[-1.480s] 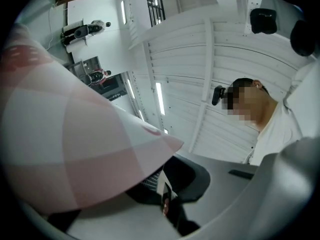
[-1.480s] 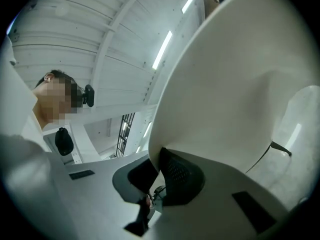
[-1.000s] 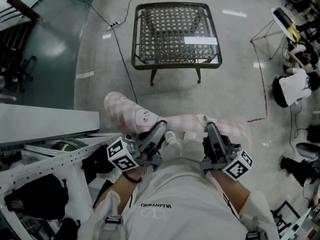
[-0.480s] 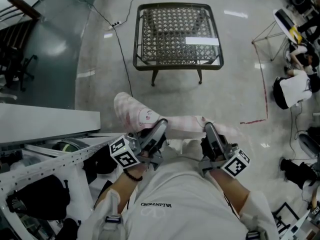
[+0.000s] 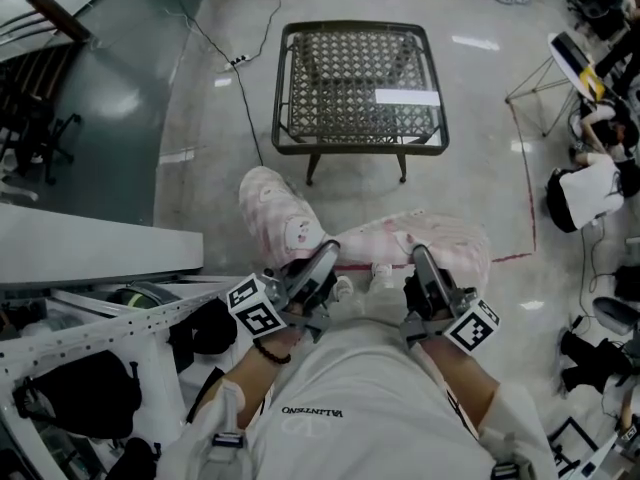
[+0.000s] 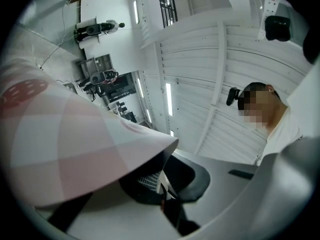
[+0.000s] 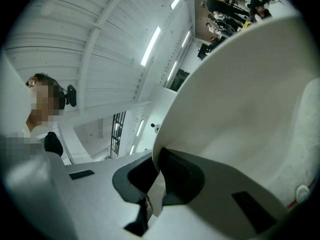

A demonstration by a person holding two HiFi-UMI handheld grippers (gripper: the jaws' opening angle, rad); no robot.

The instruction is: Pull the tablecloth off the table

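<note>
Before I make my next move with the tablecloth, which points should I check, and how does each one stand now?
1. Tablecloth fully off the table: ok.
2. Left claw shut on the tablecloth: ok.
3. Right claw shut on the tablecloth: ok.
4. Tablecloth bunched between the two claws, not stretched: ok.
5. Tablecloth hanging free of the floor: cannot tell.
</note>
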